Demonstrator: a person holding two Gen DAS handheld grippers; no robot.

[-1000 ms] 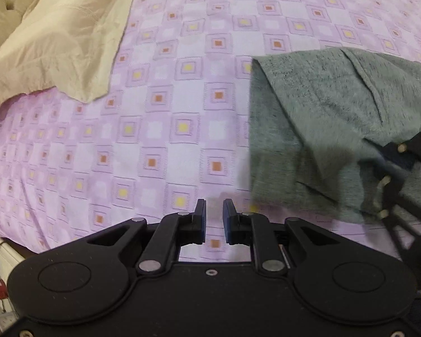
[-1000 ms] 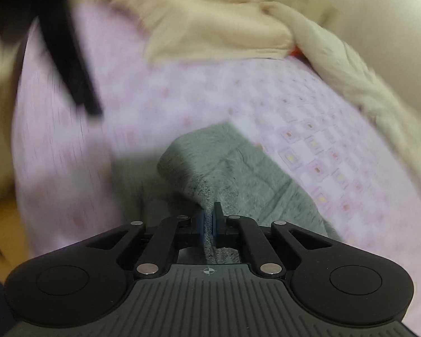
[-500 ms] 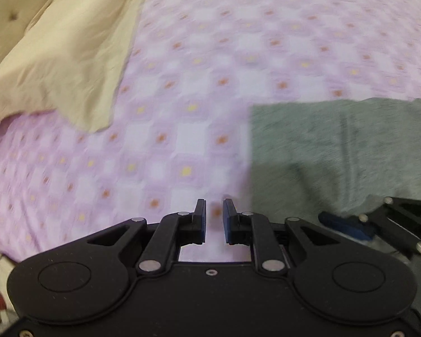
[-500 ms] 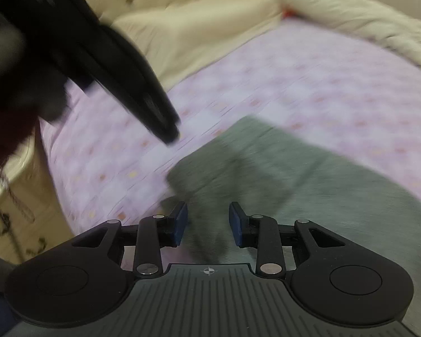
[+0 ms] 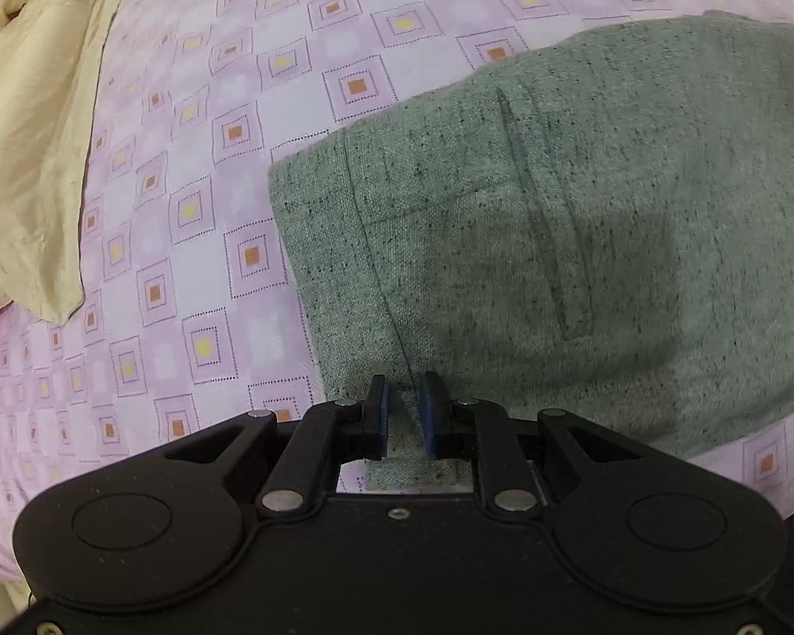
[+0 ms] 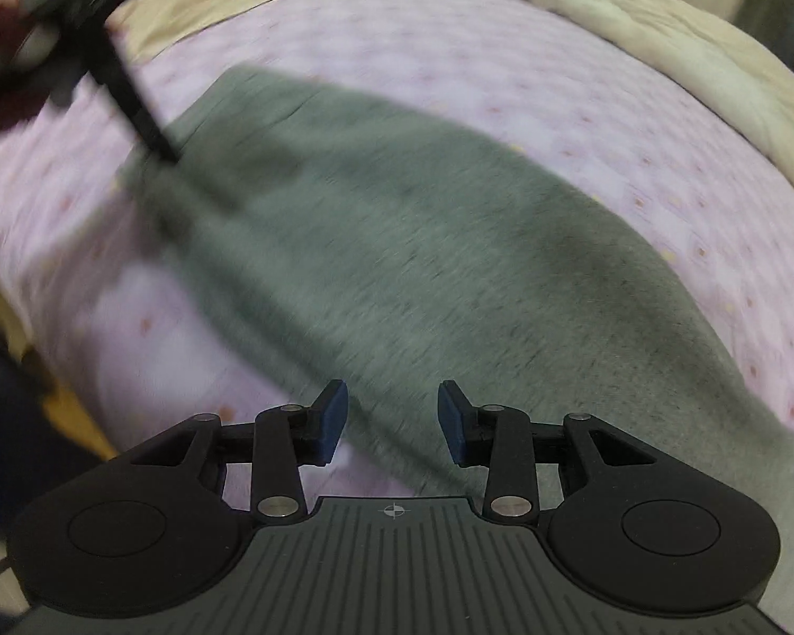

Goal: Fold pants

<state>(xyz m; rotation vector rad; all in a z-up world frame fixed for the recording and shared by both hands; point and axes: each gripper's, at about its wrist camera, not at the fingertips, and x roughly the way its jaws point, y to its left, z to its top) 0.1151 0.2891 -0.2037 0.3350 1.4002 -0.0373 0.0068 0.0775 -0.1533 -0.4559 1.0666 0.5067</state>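
- Grey-green flecked knit sits between the pads of my left gripper (image 5: 403, 418); jaws narrowly apart, grip not yet made.
- My right gripper (image 6: 393, 420) has just been opening; its jaws stand apart above the cloth, nothing clamped.
- The pants (image 5: 582, 243) lie flat, already doubled, on the lilac checked bed sheet (image 5: 196, 222).
- Step: taking hold for another fold. Next I would say: close both on the near edge, then carry it over.

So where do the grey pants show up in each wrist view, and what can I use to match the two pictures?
Left wrist view: the grey pants fill the centre and right, reaching down between the left gripper fingers.
Right wrist view: the pants, blurred, run from upper left to lower right, under the open right gripper.
Shared landmark: the lilac checked bedsheet beneath them.
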